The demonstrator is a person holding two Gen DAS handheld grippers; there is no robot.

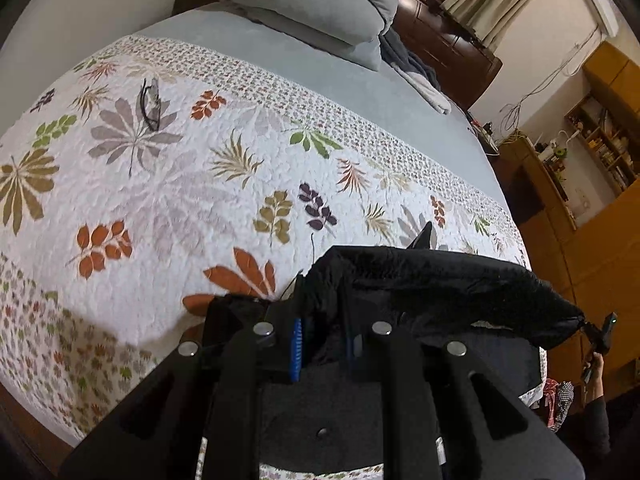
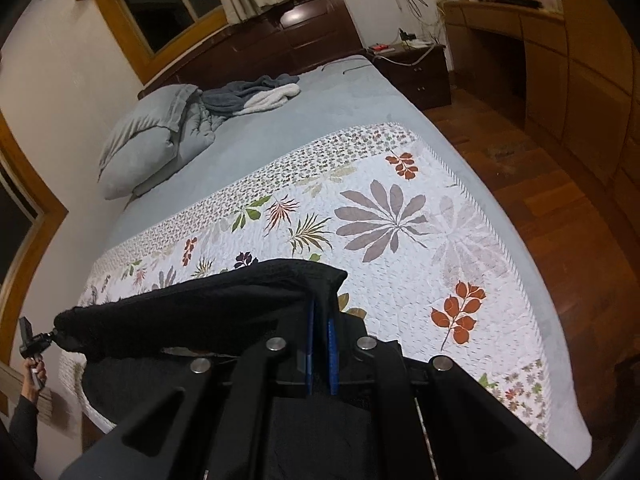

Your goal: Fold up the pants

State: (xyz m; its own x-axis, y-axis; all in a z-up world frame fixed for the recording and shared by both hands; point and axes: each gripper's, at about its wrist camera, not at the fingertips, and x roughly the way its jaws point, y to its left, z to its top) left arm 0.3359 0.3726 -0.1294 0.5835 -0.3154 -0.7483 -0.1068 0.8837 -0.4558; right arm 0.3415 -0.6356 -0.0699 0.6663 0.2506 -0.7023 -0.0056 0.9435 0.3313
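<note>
One pair of black pants (image 1: 440, 280) hangs stretched between two grippers, above the leaf-print quilt (image 1: 160, 184) that lies ahead of and below both. The left gripper (image 1: 320, 344) pinches one end of the fuzzy, dark band, the right gripper (image 2: 321, 320) the other. The cloth sags slightly between them and drapes down beneath.

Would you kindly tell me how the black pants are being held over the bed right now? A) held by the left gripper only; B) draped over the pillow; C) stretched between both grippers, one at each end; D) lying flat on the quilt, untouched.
C: the black pants hang as a band, pinched at one end by the right gripper and at the other by the left gripper.
</note>
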